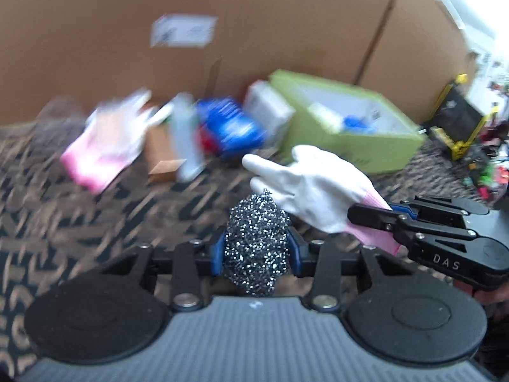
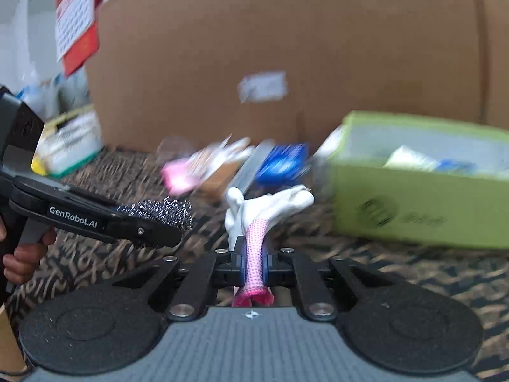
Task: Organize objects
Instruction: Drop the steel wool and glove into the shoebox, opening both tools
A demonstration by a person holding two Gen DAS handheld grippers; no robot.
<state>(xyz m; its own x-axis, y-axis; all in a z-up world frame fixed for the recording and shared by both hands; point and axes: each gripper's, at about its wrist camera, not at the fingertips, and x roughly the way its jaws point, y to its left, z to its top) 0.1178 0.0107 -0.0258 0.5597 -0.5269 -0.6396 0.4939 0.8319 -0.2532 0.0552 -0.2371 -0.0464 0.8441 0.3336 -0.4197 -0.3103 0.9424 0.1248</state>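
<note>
Cardboard box [image 1: 222, 16]: I count one, the big brown wall standing behind the green box.
Green box [image 1: 375, 152]: one, open-topped, on the patterned carpet [image 1: 95, 207]; I take it as my landmark.
Gloves: I count two. One white glove with pink cuff [image 1: 315, 187] hangs in front of the green box; a second glove [image 1: 105, 146] lies on the carpet well to the green box's left, blurred.
Steel scourer [image 1: 256, 248]: one, near the green box's front.
Left gripper [image 1: 256, 254]: my jaws pinch the steel scourer, which bulges above the blue pads.
Right gripper [image 2: 254, 264]: my jaws press tight on the glove's pink cuff, its fingers drooping forward.
</note>
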